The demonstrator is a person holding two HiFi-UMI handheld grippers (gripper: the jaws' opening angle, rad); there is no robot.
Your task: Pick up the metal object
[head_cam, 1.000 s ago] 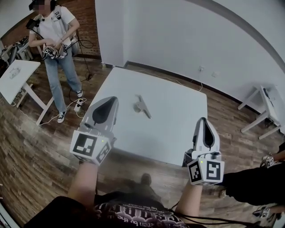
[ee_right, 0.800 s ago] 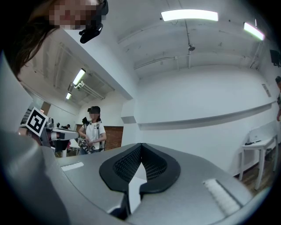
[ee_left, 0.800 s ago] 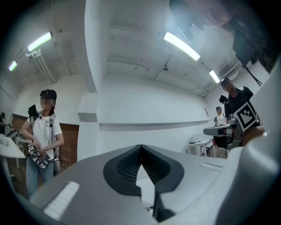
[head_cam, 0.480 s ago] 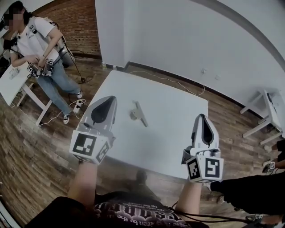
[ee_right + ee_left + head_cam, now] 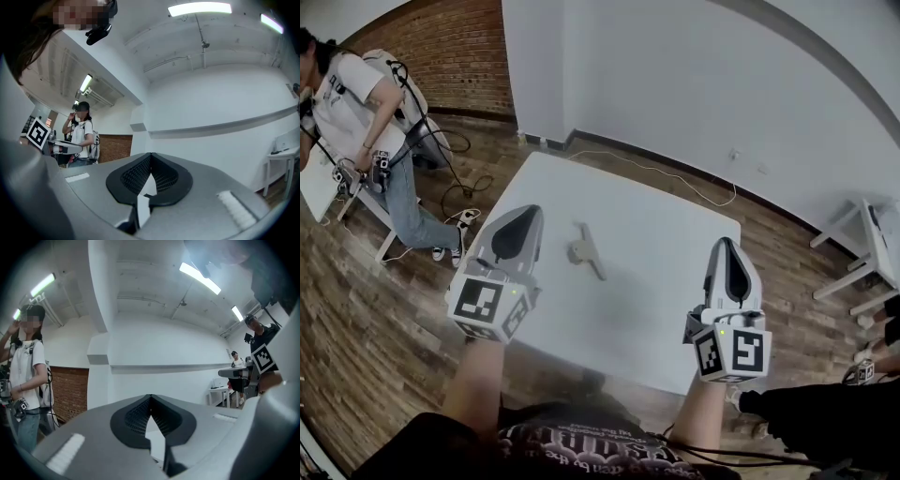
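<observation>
The metal object [image 5: 584, 251], a small grey piece with a round end and a thin bar, lies flat near the middle of the white table [image 5: 666, 234]. My left gripper [image 5: 531, 212] hovers over the table's near-left part, left of the object and apart from it. My right gripper [image 5: 727, 247] hangs by the table's near-right edge, far from the object. In the left gripper view the gripper [image 5: 150, 397] is shut with nothing between its dark ridged pads. The right gripper view shows that gripper [image 5: 151, 155] shut and empty too. Both of those views point upward at walls and ceiling, so neither shows the object.
A person [image 5: 356, 103] in a white shirt stands at the far left beside a small white table [image 5: 311, 187], with cables on the wood floor. Another white table [image 5: 862, 244] stands at the right. A dark-clad person [image 5: 825, 412] is at the lower right.
The view has swung slightly, so the metal object sits lower and more to the left in frame. The person at the left has shifted further left. Both grippers stay shut and hold their places.
</observation>
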